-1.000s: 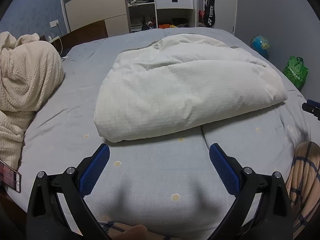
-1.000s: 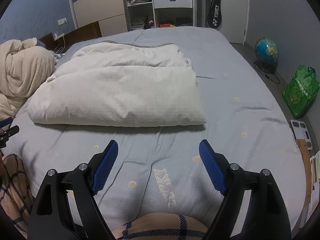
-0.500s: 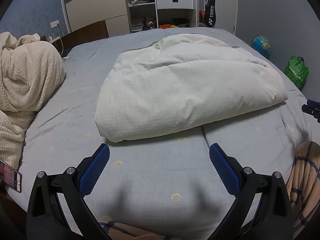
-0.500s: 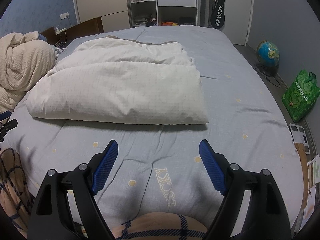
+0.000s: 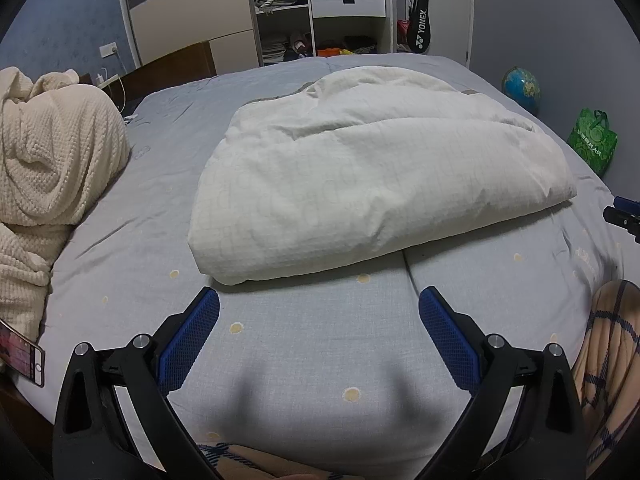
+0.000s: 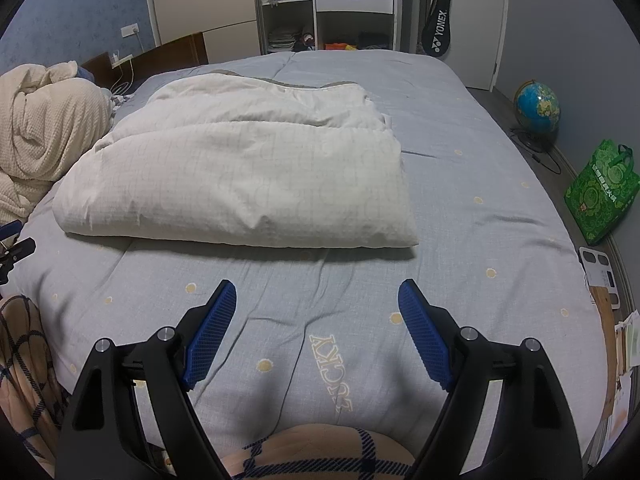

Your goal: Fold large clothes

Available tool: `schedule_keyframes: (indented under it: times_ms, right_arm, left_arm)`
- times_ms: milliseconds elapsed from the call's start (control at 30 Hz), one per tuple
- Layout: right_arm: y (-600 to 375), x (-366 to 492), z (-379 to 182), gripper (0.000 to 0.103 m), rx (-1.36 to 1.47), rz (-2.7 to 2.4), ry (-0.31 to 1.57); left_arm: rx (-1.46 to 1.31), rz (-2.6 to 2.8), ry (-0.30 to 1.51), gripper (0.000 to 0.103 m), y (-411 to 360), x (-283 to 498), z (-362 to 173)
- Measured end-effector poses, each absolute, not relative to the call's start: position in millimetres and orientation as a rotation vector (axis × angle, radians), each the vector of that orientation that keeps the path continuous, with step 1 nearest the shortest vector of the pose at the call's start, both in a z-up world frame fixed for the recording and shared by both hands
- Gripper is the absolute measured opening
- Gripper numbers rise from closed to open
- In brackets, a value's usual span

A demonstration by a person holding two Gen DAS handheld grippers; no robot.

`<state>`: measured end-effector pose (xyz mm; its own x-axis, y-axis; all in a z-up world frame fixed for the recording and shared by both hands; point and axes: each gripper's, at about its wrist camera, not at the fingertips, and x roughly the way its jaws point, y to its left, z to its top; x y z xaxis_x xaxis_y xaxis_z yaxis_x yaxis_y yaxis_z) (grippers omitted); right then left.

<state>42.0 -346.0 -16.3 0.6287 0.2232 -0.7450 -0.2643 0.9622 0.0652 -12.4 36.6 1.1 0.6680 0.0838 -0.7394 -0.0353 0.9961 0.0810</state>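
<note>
A white quilted duvet (image 5: 360,184) (image 6: 240,184) lies folded into a thick bundle on the grey bed sheet (image 5: 320,360) (image 6: 480,220). My left gripper (image 5: 318,296) hovers open over bare sheet just short of the duvet's near edge, nothing between its blue pads (image 5: 188,340). My right gripper (image 6: 317,286) is likewise open above the sheet, short of the duvet's near right corner, and its blue pads (image 6: 424,340) hold nothing. Each gripper's tip shows at the edge of the other view: the right gripper (image 5: 622,216), the left gripper (image 6: 12,248).
A cream knitted blanket (image 5: 48,168) (image 6: 44,136) is heaped at the bed's left. A phone (image 5: 20,356) lies at the near left edge. On the floor at the right stand a globe (image 6: 536,106), a green bag (image 6: 600,196) and a scale (image 6: 600,276). Plaid clothing (image 6: 320,456) is close below.
</note>
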Motion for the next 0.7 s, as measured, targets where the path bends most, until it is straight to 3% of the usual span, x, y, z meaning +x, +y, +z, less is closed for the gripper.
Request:
schedule_keyframes:
  times_ms: [700]
  right_arm:
    - [-346.2,43.2,-18.5,0.079,-0.055,0.283,0.850]
  left_arm:
    - [0.062,0.066,0.835,0.096,38.1,-11.7,0.6]
